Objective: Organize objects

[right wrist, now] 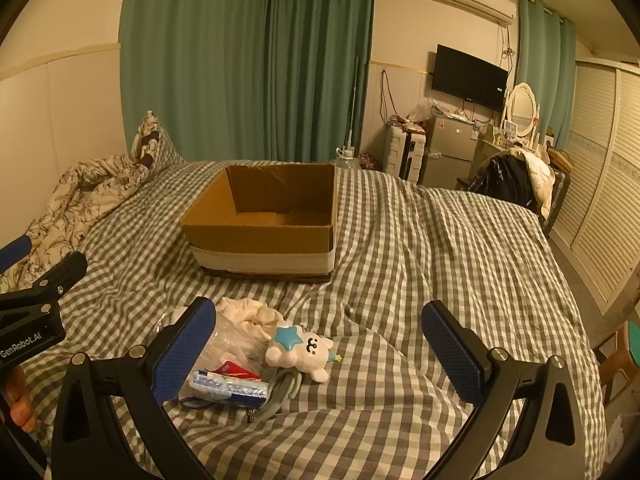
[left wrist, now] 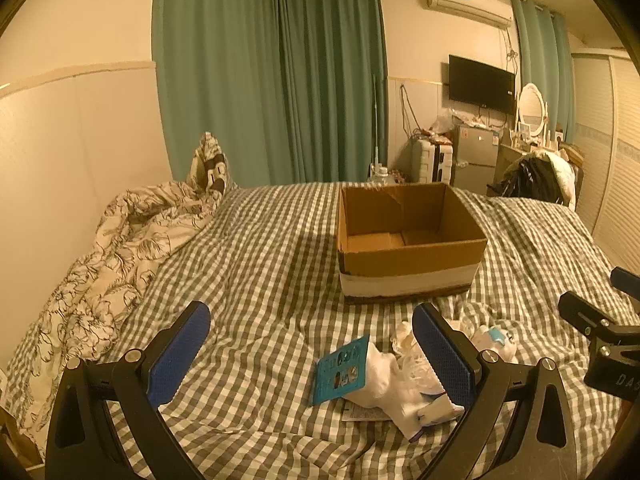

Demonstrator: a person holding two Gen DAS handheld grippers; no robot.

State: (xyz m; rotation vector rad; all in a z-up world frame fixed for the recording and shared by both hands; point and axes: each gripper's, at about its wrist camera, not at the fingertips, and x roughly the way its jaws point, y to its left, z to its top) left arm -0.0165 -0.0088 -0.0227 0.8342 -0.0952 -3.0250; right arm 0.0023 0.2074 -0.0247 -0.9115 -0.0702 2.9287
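Note:
An open, empty cardboard box (left wrist: 408,256) (right wrist: 260,236) stands on the checked bed. In front of it lies a small pile: a teal card (left wrist: 342,370), white cloth (left wrist: 384,376) (right wrist: 250,312), a white plush bear with a blue star (right wrist: 300,348) (left wrist: 494,338), a clear plastic bag (right wrist: 234,344) and a tissue pack (right wrist: 228,386). My left gripper (left wrist: 312,344) hovers open over the pile's left part, its right finger above the cloth. My right gripper (right wrist: 320,344) is open, with the plush between its fingers but untouched.
A crumpled floral duvet (left wrist: 104,264) and a pillow lie along the wall at left. Green curtains (left wrist: 272,72) hang behind the bed. A fridge, suitcase, television and a chair with clothes stand at the far right. A hand (right wrist: 20,400) holds the left gripper's body.

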